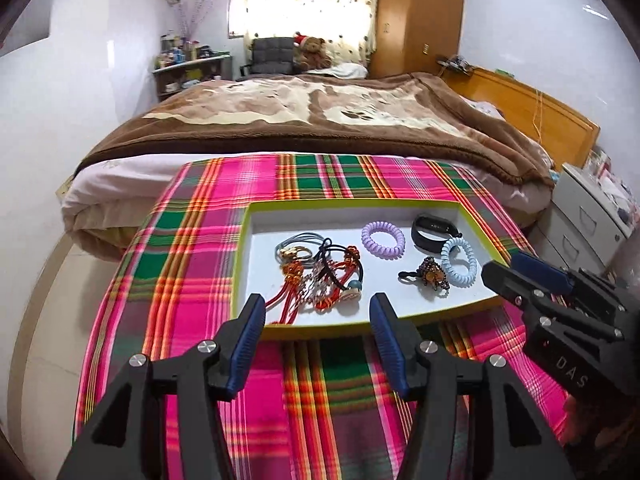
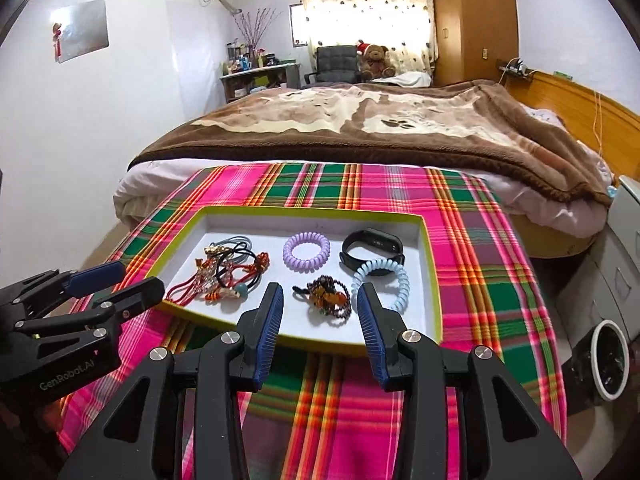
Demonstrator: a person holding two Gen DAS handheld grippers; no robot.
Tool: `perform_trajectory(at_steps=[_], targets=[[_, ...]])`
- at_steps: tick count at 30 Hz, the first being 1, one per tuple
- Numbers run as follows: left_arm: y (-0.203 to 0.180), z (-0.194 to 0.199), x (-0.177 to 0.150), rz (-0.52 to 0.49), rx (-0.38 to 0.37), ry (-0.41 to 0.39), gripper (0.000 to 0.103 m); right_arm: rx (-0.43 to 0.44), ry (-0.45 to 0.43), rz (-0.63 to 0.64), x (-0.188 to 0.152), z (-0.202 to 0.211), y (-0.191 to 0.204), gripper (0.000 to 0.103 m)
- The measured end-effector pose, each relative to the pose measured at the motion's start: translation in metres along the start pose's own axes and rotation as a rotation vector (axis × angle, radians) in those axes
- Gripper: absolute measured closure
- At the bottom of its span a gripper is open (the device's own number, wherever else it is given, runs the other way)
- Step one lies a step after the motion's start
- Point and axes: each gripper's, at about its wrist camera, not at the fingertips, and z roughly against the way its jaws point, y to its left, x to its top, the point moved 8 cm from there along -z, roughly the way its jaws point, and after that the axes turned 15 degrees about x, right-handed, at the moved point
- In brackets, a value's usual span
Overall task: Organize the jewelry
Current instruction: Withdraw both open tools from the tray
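Left wrist view: a pink-and-green plaid worktop (image 1: 192, 240) before a bed (image 1: 320, 120); the tray (image 1: 360, 204) at centre holds hair ties and a black band (image 1: 430, 230). The left tongs (image 1: 318, 308) gape wide, empty. Lower right, the right tongs (image 1: 506, 264) read "DAS".

Right wrist view: right tongs half open, empty — the left one, lower left, reads "GenRobot.AI". A bin (image 2: 610, 360) shows at the right edge.

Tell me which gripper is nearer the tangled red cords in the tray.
Left. The left gripper hovers open just before the red cords; the right gripper hangs open farther right, before the beaded bracelet.
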Motion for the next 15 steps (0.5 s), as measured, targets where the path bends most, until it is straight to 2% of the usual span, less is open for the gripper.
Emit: perform_trajectory(at_steps=[2, 4, 12, 15], targets=[[0.003, 0.005, -0.003, -0.003, 0.049, -0.017, 0.047, -0.006, -0.003, 0.004, -0.003, 0.004, 0.003, 0.063], [0.004, 0.009, -0.007, -0.001, 0.067, -0.014, 0.047, -0.005, -0.010, -0.006, -0.006, 0.009, 0.005, 0.063], [0.010, 0.023, -0.012, 0.047, 0.116, -0.043, 0.047, -0.033, -0.019, -0.006, -0.014, 0.020, 0.011, 0.062], [0.009, 0.024, -0.014, 0.058, 0.104, -0.040, 0.047, -0.038, -0.030, -0.020, -0.016, 0.024, 0.010, 0.061]])
